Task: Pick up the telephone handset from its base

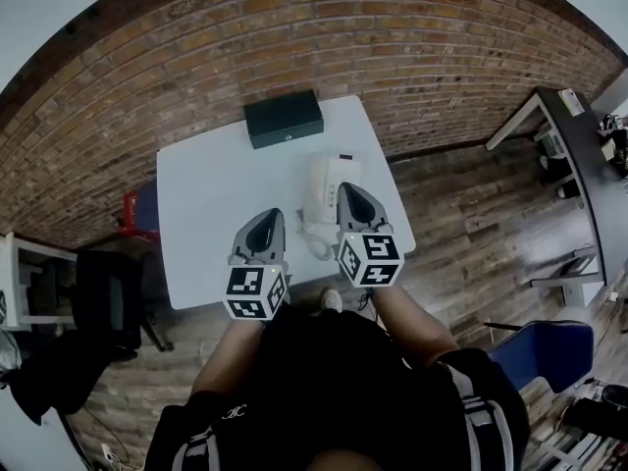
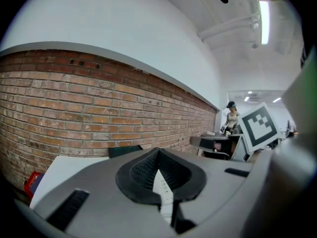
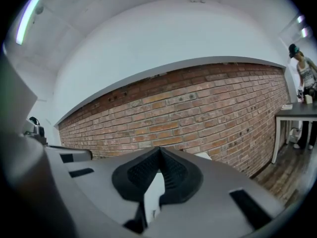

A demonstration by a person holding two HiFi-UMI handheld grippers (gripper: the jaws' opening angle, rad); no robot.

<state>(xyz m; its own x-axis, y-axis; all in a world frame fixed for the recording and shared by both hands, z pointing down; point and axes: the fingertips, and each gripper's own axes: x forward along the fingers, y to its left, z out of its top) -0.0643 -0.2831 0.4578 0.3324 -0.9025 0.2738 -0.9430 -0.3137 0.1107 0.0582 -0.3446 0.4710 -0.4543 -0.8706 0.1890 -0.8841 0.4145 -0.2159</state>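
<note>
A white telephone (image 1: 327, 192) lies on the right part of a white table (image 1: 211, 204), its handset resting on the base and a coiled cord (image 1: 316, 244) trailing toward the front edge. My right gripper (image 1: 349, 190) hangs over the phone's right side with its jaws shut and empty. My left gripper (image 1: 268, 216) is a little left of the phone near the front edge, jaws together with nothing held. Through the slit behind the jaws, the left gripper view shows a strip of the phone's keypad (image 2: 163, 188), and the right gripper view shows a bit of its white body (image 3: 152, 195).
A black box (image 1: 284, 118) sits at the table's far edge against the brick wall (image 1: 294, 27). A red item (image 1: 135, 212) and a black chair (image 1: 103, 302) stand to the left. A dark desk (image 1: 577, 150) and a blue chair (image 1: 546, 353) are on the right. A person (image 2: 231, 119) stands far off.
</note>
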